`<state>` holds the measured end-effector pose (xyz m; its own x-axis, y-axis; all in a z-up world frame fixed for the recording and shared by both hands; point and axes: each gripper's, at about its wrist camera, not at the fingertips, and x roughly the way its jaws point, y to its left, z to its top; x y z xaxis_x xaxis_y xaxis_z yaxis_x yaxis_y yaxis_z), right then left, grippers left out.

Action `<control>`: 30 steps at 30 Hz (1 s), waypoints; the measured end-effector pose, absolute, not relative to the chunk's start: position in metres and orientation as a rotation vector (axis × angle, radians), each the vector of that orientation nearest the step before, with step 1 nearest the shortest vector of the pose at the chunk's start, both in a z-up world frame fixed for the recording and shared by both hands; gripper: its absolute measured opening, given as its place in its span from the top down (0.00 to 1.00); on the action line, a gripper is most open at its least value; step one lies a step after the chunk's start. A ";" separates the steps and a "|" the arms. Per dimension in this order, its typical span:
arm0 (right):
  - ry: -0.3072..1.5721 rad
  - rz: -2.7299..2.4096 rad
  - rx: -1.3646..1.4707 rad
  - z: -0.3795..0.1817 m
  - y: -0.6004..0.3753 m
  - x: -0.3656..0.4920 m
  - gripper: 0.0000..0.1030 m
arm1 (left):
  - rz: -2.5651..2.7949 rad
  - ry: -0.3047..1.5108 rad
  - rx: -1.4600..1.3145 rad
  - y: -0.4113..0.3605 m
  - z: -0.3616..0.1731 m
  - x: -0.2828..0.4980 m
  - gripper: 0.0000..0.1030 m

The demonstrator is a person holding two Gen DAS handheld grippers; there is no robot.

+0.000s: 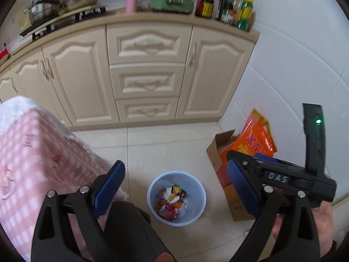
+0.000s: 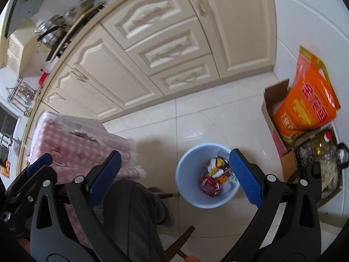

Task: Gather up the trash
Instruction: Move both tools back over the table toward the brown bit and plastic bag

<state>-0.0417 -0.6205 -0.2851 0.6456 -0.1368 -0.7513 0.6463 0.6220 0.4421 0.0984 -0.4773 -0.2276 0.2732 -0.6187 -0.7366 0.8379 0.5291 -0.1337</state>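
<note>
A pale blue bin (image 1: 196,215) stands on the tiled floor with crumpled red, yellow and white wrappers (image 1: 172,202) inside. My left gripper (image 1: 175,167) hangs open above it, nothing between its blue pads. In the right wrist view the same bin (image 2: 189,193) with its wrappers (image 2: 212,180) lies below and right of centre. My right gripper (image 2: 175,154) is open and empty above it, its right finger overlapping the rim. A blue pad (image 2: 40,162) of the left gripper shows at the far left there.
A pink checked cloth (image 1: 32,152) covers furniture on the left. Cream cabinets (image 1: 148,76) stand behind the bin. A cardboard box with an orange bag (image 2: 305,104) sits by the right wall, an oil bottle (image 2: 327,148) beside it. A dark trouser leg (image 2: 130,214) is below.
</note>
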 end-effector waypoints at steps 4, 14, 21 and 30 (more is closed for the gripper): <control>0.703 -0.461 0.735 -0.257 -0.605 -0.029 0.06 | -1.002 0.769 0.269 -0.454 -0.197 0.098 0.10; 0.627 -0.334 0.612 -0.184 -0.546 0.023 0.06 | -0.924 0.649 0.195 -0.379 -0.140 0.121 0.10; 0.587 -0.227 0.525 -0.141 -0.492 0.065 0.06 | -0.819 0.571 0.128 -0.305 -0.112 0.150 0.10; 0.575 -0.073 0.416 -0.106 -0.408 0.129 0.06 | -0.657 0.514 0.046 -0.205 -0.100 0.190 0.10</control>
<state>0.1291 -0.4084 -0.1057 0.8392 0.0472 -0.5417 0.1818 0.9145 0.3613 0.1896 -0.2051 -0.0995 0.6716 -0.5725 -0.4704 0.5946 0.7952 -0.1190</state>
